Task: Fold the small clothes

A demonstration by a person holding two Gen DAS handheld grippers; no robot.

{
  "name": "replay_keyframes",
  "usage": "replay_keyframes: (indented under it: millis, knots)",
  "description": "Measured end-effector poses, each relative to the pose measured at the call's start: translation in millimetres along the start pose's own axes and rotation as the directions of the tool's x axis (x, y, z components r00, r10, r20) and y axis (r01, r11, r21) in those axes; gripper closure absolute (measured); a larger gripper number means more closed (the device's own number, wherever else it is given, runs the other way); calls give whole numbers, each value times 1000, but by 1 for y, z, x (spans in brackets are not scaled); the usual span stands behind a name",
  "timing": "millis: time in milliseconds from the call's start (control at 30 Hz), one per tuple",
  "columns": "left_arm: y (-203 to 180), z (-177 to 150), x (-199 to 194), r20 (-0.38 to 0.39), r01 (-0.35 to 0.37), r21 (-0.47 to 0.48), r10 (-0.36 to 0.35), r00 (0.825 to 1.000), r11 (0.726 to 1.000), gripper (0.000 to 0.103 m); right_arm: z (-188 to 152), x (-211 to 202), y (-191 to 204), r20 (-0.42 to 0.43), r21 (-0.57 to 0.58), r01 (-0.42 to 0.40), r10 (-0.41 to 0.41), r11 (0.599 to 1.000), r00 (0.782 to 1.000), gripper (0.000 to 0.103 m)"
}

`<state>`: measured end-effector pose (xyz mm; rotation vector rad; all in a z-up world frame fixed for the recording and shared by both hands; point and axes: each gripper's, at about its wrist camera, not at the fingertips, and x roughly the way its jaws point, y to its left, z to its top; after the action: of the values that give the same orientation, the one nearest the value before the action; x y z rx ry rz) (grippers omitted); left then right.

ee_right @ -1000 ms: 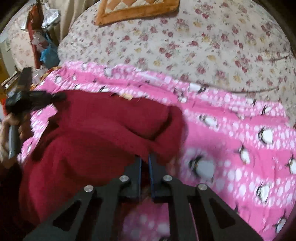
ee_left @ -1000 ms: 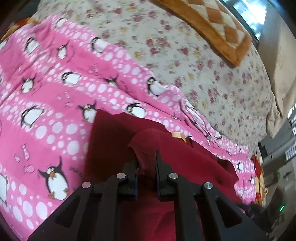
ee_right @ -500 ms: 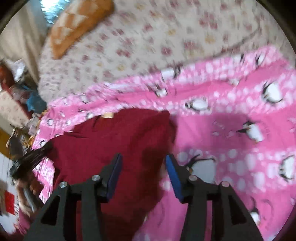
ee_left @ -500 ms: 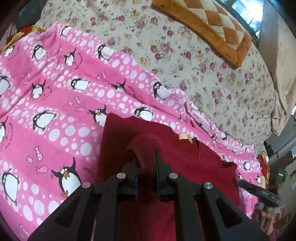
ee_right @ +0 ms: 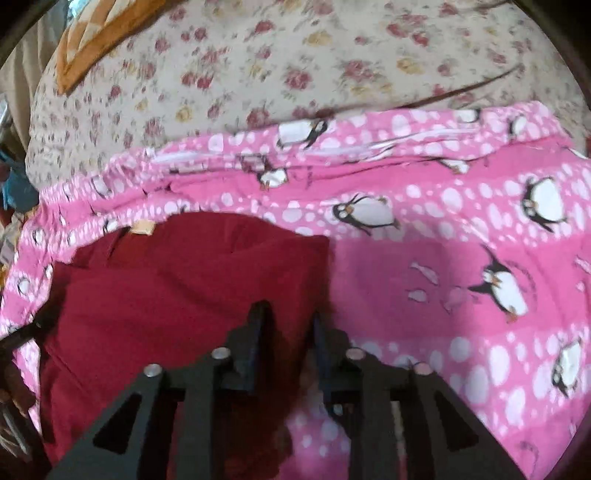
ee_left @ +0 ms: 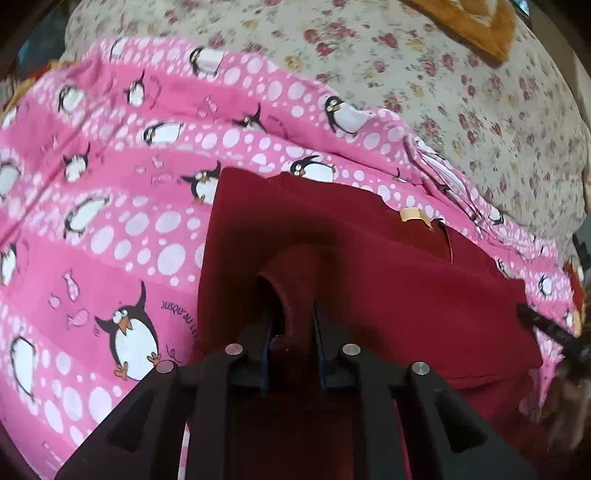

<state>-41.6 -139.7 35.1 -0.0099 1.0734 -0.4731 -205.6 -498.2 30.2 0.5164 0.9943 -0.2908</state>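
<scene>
While both wrist cameras look steeply down at a bed, the scene reads as follows.
Red garment [ee_left: 388, 280]: a dark red piece of clothing lying partly folded on the pink blanket, filling the lower middle of the left wrist view and the lower left of the right wrist view.
Left gripper [ee_left: 291, 317]: at the bottom centre, clenched on a raised fold of the garment.
Right gripper [ee_right: 290, 317]: at the bottom centre, jaws parted and just now narrowing over the garment's right edge; the blur makes it hard to tell, but the pads seem not to press the cloth.
Pink blanket [ee_right: 443, 258]: penguin print with white dots, under the garment.
Floral sheet [ee_left: 406, 66]: across the top.
Orange cushion [ee_right: 88, 33]: upper left corner of the right wrist view.
</scene>
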Motion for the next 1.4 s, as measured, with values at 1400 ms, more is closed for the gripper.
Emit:
replay_keyframes:
  millis: [1400]
  knots:
    - [-4, -58, -61, -25, 131, 29, -130, 991, 991, 89, -80, -118, 19, -88, -132, -119, 108, 984, 990, 35]
